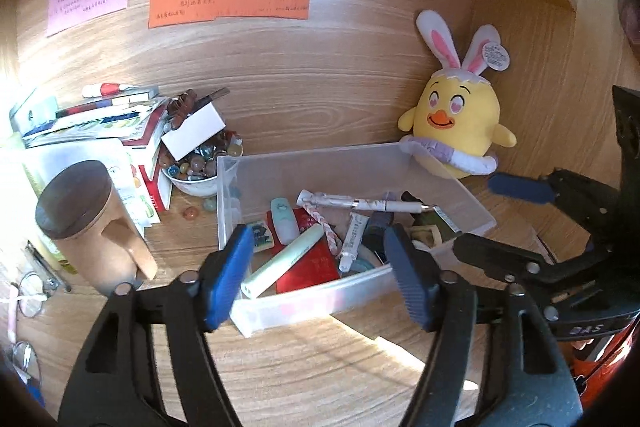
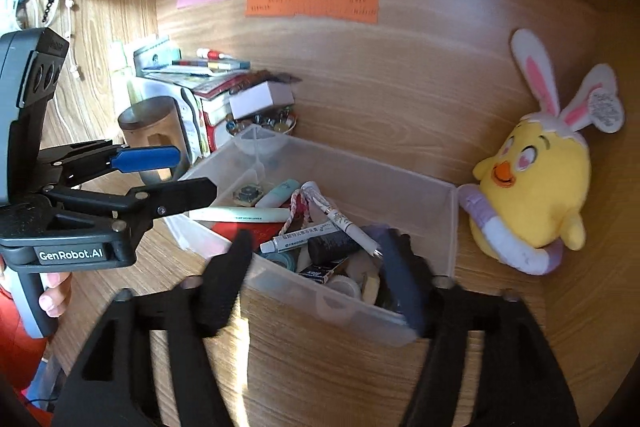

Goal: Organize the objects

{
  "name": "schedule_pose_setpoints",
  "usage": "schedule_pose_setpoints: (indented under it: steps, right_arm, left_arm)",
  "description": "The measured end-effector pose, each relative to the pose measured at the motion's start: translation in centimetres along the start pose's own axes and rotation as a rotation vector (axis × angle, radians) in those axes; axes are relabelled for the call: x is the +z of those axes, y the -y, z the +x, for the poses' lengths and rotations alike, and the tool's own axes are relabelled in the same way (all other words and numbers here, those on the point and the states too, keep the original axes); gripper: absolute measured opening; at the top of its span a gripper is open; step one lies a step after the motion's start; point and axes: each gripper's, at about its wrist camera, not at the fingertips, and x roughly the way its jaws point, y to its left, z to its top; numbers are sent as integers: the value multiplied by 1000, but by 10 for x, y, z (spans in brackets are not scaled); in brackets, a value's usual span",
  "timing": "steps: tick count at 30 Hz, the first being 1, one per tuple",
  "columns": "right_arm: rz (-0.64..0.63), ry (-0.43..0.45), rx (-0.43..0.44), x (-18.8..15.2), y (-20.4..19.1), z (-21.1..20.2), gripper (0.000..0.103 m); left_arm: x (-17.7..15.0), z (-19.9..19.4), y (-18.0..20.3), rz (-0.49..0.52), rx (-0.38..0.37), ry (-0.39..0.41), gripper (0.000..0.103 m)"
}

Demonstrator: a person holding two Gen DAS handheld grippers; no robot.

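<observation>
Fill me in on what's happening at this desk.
A person is tidying a wooden desk with a handheld gripper in each hand. Both the left gripper and the right gripper are open and hold nothing; they sit at the near side of a clear plastic bin filled with pens, tubes and tape. A yellow chick plush sits just beyond the bin, and a lidded wooden mug stands to its left.

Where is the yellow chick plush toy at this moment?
The yellow chick plush sits in the far right corner of the wooden desk in both wrist views, leaning against the back panel, just beyond the clear plastic bin.
</observation>
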Motion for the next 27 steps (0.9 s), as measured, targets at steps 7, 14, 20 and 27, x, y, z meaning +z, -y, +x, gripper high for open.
schedule_pose_setpoints:
  steps: [7,14,20,27]
  right_arm:
    - [26,39,-52,-14,1,-16,88]
    - [75,27,-37,-31,5,-18,89]
    - [98,10,-26,-40,6,-17,89]
    - [120,5,-16,-44,7,-17,90]
  left_arm:
    - [-15,-12,3,-26,10,12,96]
    - [-31,-16,16,16,29,2,98]
    - [-37,-16,18,11,22,-8,98]
    - [-38,-17,18,10,23,-5,98]
